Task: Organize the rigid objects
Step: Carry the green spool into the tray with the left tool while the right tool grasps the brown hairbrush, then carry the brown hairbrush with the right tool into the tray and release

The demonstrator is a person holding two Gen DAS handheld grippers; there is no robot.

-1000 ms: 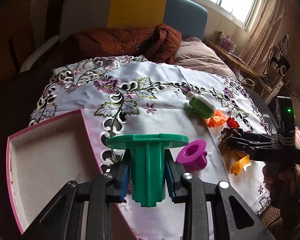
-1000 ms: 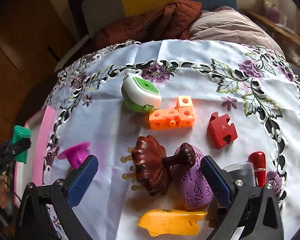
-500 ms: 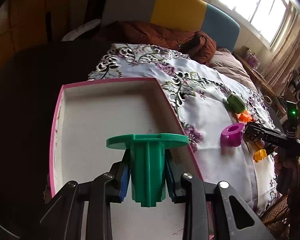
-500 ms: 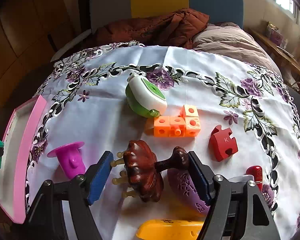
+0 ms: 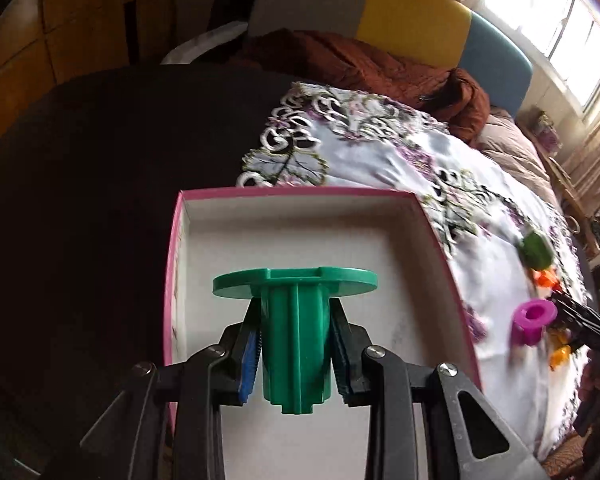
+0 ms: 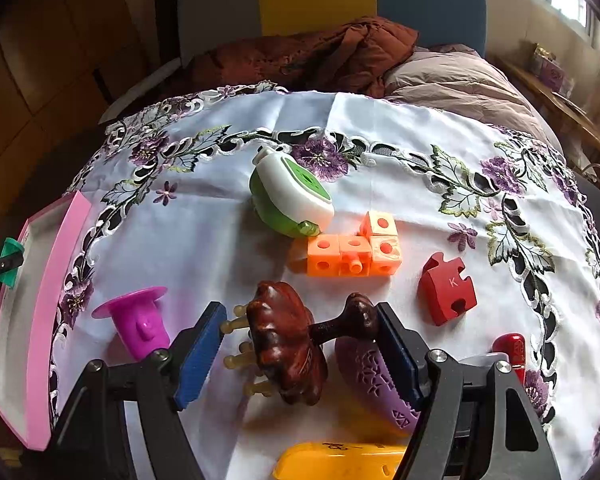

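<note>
Over the pink box (image 5: 448, 248), the left gripper (image 5: 296, 350) is clamped on the green flanged piece (image 5: 295, 320): light, stiff plastic, securely gripped by its ribbed stem below the flange.

A dark round desk (image 5: 100, 184) carries an embroidered white cloth (image 6: 228, 240) and a pink-rimmed box (image 6: 40, 320), with small toys scattered directly on the cloth.
</note>
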